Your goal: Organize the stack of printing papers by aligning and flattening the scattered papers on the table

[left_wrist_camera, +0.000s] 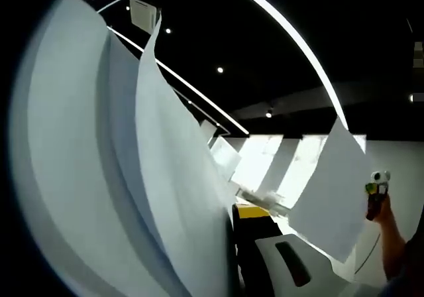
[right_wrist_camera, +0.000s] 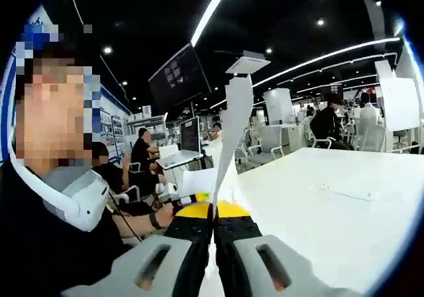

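Papers [left_wrist_camera: 119, 178] bow against my left fingers, grip unclear; my right gripper [right_wrist_camera: 213, 244] clenches a sheet [right_wrist_camera: 235, 131] upright above the counter [right_wrist_camera: 331, 197].

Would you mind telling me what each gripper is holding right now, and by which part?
The right gripper is shut on the bottom edge of a sheet of paper, seen edge-on. The left gripper pinches curved sheets near their lower edge.

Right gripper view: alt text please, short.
The right gripper, its grey and black fingers shut, pinches a thin white sheet of printing paper edge-on, so it rises upright in the middle of the frame. To the right lies a large white table; a person in dark clothing sits close at the left, in an office with ceiling light strips.
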The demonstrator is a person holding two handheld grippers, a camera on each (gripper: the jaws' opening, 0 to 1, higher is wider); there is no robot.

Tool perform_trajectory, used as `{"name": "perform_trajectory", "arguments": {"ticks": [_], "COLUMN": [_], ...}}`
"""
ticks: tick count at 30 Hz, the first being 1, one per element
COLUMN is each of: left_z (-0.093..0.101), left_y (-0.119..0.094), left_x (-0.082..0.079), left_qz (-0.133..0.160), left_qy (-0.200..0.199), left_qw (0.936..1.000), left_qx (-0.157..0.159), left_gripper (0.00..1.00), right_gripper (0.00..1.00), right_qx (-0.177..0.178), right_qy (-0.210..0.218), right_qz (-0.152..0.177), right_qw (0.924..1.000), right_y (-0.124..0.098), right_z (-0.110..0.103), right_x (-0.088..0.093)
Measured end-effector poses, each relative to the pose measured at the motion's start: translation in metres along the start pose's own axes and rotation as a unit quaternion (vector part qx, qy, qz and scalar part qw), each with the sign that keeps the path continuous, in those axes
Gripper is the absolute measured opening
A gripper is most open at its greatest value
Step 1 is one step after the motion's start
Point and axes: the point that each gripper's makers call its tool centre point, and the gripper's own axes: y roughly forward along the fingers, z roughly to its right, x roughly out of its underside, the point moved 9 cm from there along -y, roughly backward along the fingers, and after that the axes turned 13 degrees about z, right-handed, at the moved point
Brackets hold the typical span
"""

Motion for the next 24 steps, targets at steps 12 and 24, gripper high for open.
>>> {"name": "perform_trajectory", "arguments": {"ticks": [12,24], "left_z": [0.001,0.001], "left_y": [0.0,0.0], "left_x": [0.0,0.0], "left_qz": [0.001,0.001], "left_qy": [-0.001,-0.001], "left_qw": [1.0,1.0], "left_qx": [0.0,-0.001], "left_gripper": [0.11,0.11], "right_gripper": [0.0,0.0], "right_qx": [-0.057,-0.112], "right_qy": [0.044,0.066], "right_qz": [0.014,0.016], "right_qw": [0.9973,0.9914], "right_y": [0.001,0.001], "right_z": [-0.018,-0.032], "right_x": [-0.007,-0.003]}}
